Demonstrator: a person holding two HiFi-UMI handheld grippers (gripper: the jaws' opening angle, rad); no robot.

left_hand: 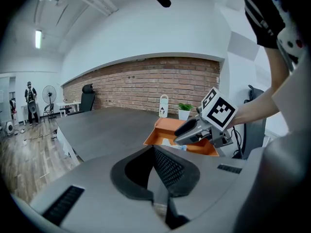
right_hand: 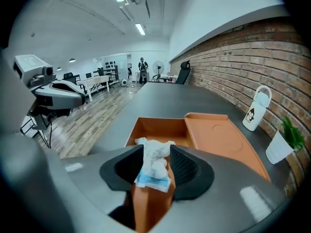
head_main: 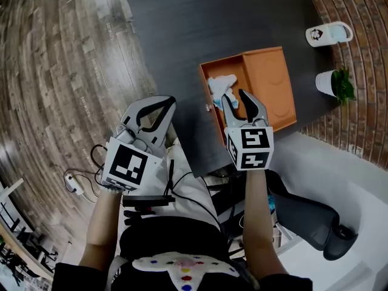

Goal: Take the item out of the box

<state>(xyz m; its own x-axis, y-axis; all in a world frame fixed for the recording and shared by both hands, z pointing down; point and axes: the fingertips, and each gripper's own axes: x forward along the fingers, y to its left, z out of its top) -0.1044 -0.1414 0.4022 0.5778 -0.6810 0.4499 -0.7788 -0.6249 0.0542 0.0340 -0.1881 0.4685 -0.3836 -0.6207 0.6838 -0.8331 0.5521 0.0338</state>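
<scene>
With the jaws of the right hand-held gripper spread wide around the white packet, which lies between them in the orange box, it should sink lower and close on the packet's middle, while the left hand-held gripper, shut and empty, waits aside.

A dark grey matte worktop runs along a red brick wall. At the worktop's wall-side edge stand a white handled bottle with a cartoon print and, near it, a small white pot holding a green plant. Grey-brown wood-plank floor lies off the worktop's opposite side, and a black office chair sits at its far end.
</scene>
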